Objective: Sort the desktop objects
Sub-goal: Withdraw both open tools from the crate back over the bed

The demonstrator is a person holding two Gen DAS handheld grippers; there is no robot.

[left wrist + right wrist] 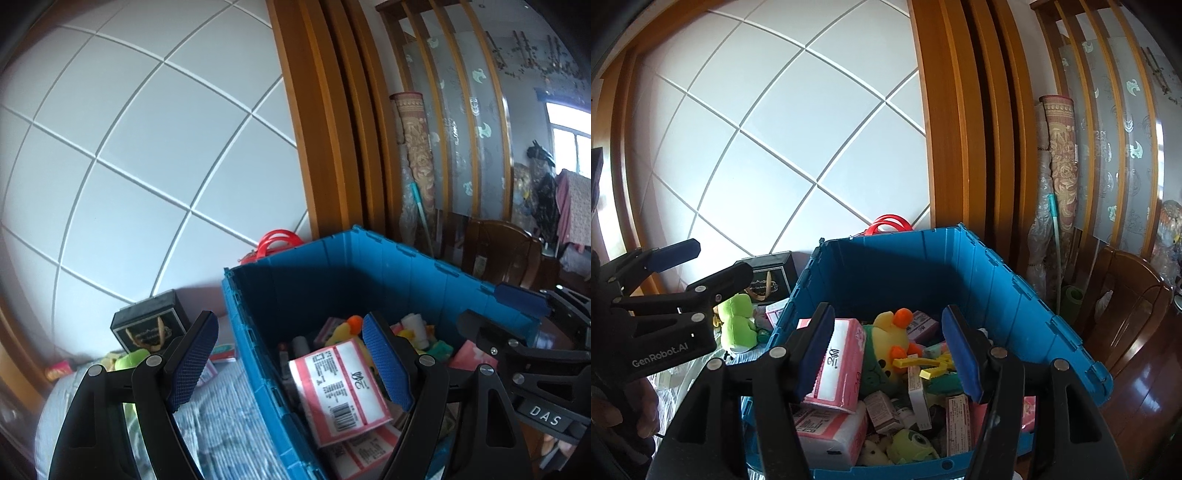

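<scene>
Green frog plush [737, 321] beside blue crate [960, 266], right-wrist view only.

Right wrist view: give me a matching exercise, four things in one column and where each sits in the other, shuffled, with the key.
Things
1. green frog plush
2. yellow plush with orange ears
3. black gift box
4. red handles

Places
A. inside the blue crate
B. behind the crate's far wall
C. on the cloth left of the crate
D. by the tiled wall, behind the frog

Pairs: 1-C, 2-A, 3-D, 4-B

crate [1015, 280]: tissue packs [836, 363], plush toys [890, 341] inside | frog plush [737, 326], box [774, 278] left
</scene>
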